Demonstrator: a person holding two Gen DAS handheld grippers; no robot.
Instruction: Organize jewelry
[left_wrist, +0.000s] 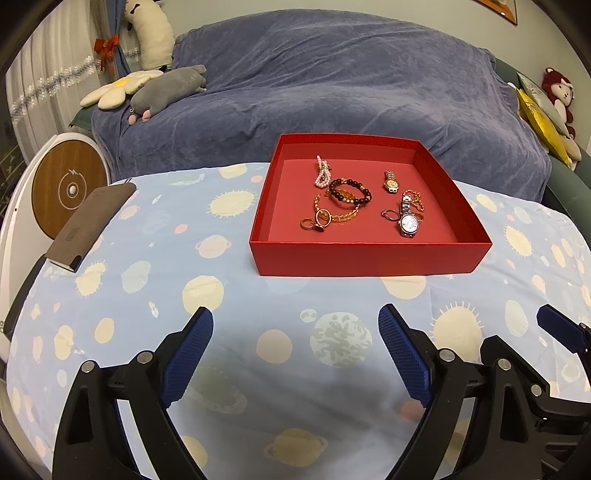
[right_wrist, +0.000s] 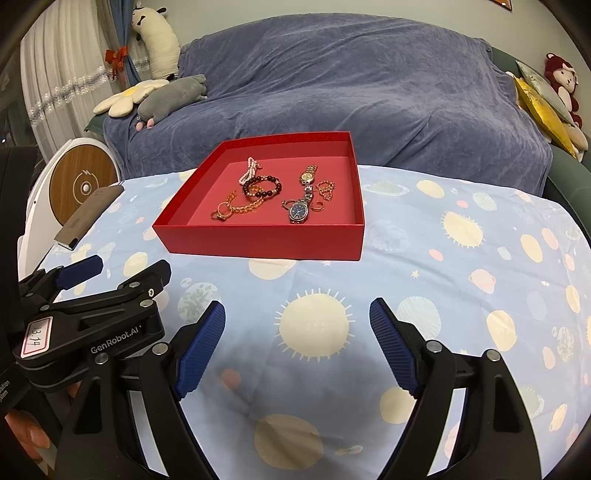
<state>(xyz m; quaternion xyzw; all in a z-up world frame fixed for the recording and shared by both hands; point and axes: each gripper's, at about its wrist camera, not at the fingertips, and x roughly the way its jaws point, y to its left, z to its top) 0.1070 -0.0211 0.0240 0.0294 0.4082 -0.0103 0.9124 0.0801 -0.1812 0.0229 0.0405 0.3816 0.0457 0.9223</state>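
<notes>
A shallow red box (left_wrist: 369, 254) (right_wrist: 258, 242) rests on the planet-print cloth at the table's far side. Inside lie a pink bead strand (left_wrist: 322, 171), a dark bead bracelet (left_wrist: 349, 192) (right_wrist: 262, 186), an amber chain with gold rings (left_wrist: 325, 216) (right_wrist: 236, 208), a small gold watch (left_wrist: 390, 181) (right_wrist: 307, 176), a silver watch (left_wrist: 407, 218) (right_wrist: 298, 210) and a thin gold chain (right_wrist: 325, 189). My left gripper (left_wrist: 295, 326) is open over bare cloth in front of the box. My right gripper (right_wrist: 297, 319) is open too, nothing between its blue pads (right_wrist: 201, 350).
A dark flat case (left_wrist: 90, 225) lies at the cloth's left edge beside a round white and wood device (left_wrist: 66, 192). Behind the table stands a sofa under a blue cover (left_wrist: 332, 85) with plush toys (left_wrist: 166, 90). The left gripper's body (right_wrist: 92, 314) shows at left in the right wrist view.
</notes>
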